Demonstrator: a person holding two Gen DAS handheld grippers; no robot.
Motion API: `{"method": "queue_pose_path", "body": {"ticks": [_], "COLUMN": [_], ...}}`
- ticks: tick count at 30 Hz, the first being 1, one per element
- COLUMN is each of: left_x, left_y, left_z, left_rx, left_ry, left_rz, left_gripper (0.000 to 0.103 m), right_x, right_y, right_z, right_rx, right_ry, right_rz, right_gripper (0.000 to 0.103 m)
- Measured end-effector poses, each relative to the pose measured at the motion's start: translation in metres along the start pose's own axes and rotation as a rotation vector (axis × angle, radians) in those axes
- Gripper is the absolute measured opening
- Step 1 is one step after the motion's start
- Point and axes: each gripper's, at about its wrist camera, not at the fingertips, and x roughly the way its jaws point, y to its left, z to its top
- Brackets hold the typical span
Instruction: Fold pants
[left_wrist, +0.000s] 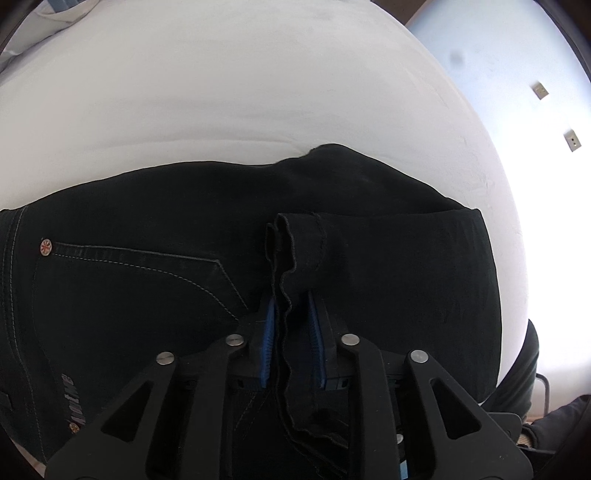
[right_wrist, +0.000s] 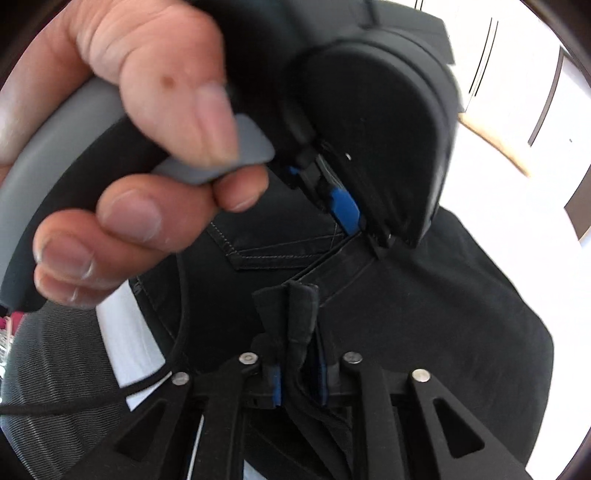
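Left wrist view: the black jeans (left_wrist: 155, 295) lie across a white padded surface (left_wrist: 221, 92), filling the frame from nine o'clock through to four o'clock. A back pocket with pale stitching and a small rivet (left_wrist: 46, 246) sits at nine o'clock. The left gripper (left_wrist: 293, 291) rises from six o'clock, and a wavy leg hem (left_wrist: 295, 251) runs up between its blue pads. There is a sliver of space on each side of the cloth, so the jaws stand slightly apart and do not appear to press on it. No container shows here.

Right wrist view: the right gripper (right_wrist: 299, 363), at six o'clock, has a bunched corner of hem (right_wrist: 291, 310) standing between its blue pads. The pads look close around the bundle, but I cannot tell whether they truly pinch it. From nine to twelve o'clock a hand (right_wrist: 147, 122) squeezes a grey trigger on the other gripper, whose black housing fills twelve to two o'clock above the same jeans. A dark cable (right_wrist: 110, 397) trails out at eight o'clock. Again, no container is visible.

Handling, as a judgement: denim is soft and limp but fairly heavy, not fragile and not slippery. It will sag between two holds, so it is best taken at thick seamed edges, such as the hems or waistband.
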Motion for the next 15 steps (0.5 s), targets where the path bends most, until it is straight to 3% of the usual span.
{"method": "queue_pose_path", "body": {"ticks": [2, 3, 5, 8, 13, 14, 15], "left_x": [-0.009, -0.015, -0.027, -0.045, -0.066, -0.064, -0.060], "left_y": [0.008, 0.013, 0.021, 0.020, -0.016, -0.026, -0.032], "left_z": [0.006, 0.008, 0.014, 0.011, -0.013, -0.021, -0.027], "left_rx": [-0.018, -0.028, -0.053, -0.050, 0.018, 0.037, 0.048], "left_ry": [-0.025, -0.041, -0.058, -0.104, -0.181, -0.188, -0.184], "left_rz": [0.038, 0.068, 0.117, 0.204, 0.156, 0.134, 0.125], "left_gripper": [0.022, 0.022, 0.022, 0.022, 0.022, 0.022, 0.022], "right_x": [-0.007, -0.012, -0.029, -0.063, -0.100, -0.105, -0.106], "right_y": [-0.013, -0.011, -0.025, -0.058, -0.153, -0.153, -0.177], "right_z": [-0.002, -0.002, -0.009, -0.025, -0.059, -0.045, -0.053], "right_rx": [0.057, 0.082, 0.141, 0.241, 0.452, 0.505, 0.566], "right_ry": [0.002, -0.003, -0.024, -0.071, -0.139, -0.154, -0.165], "right_rz": [0.067, 0.087, 0.134, 0.270, 0.457, 0.469, 0.480], "right_gripper": [0.045, 0.049, 0.050, 0.050, 0.050, 0.050, 0.052]}}
